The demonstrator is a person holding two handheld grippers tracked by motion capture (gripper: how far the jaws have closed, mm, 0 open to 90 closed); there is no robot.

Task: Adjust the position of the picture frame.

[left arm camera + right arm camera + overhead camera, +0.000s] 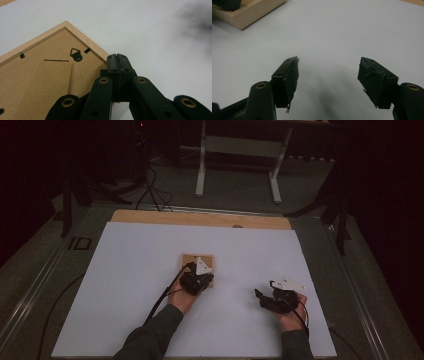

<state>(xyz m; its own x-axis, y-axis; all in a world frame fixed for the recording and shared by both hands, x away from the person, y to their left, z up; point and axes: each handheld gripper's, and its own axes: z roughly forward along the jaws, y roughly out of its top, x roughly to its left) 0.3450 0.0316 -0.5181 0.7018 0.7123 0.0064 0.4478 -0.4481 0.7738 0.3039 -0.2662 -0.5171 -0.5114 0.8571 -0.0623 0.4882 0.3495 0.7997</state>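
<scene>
Left gripper (117,62) closed over frame (37,82), white sheet (150,30) around

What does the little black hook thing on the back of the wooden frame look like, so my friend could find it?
Start at the big white sheet covering the table, then find the wooden picture frame lying face down under the left gripper. On its brown backing board, near the top edge, sits a small black triangle-shaped hanger ring. The other black bits nearby are just tiny flat clips.

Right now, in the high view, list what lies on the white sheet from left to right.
Small wooden picture frame lying back-side up with the left gripper over its near right part → bare white sheet → right gripper, apart from the frame.
</scene>
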